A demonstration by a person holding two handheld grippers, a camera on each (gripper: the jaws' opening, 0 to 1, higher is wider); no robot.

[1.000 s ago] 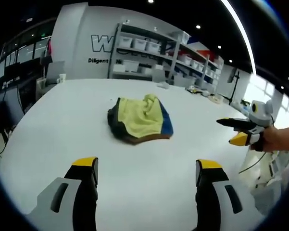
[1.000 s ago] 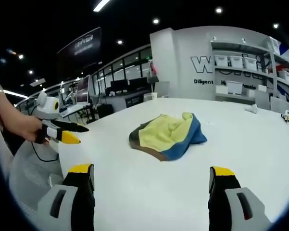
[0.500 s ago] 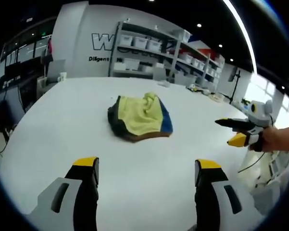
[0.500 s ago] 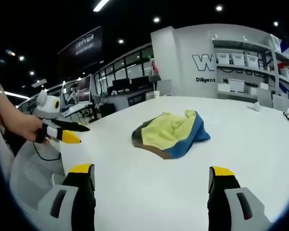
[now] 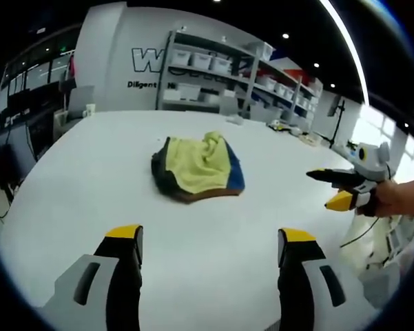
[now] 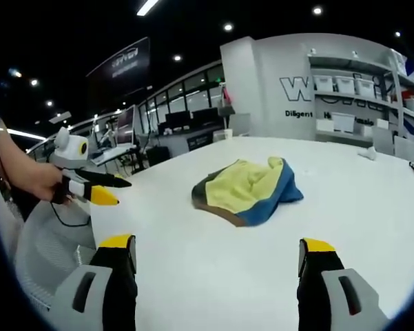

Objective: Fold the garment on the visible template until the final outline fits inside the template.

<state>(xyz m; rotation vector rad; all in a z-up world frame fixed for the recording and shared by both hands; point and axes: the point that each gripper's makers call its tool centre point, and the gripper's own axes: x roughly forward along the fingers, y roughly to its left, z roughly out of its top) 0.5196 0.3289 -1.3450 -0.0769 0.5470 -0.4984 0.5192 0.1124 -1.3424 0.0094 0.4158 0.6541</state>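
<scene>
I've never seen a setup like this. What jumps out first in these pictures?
A crumpled yellow, blue and brown garment lies alone in the middle of a big white table. Two yellow-tipped tongs, left and right, hang open above the table's near edge, both short of the cloth. Behind stand shelves of bins.

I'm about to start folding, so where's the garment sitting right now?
The crumpled garment lies on the white table, ahead of and clear of both open grippers, centred in the left gripper view and just right of centre in the right gripper view.
</scene>
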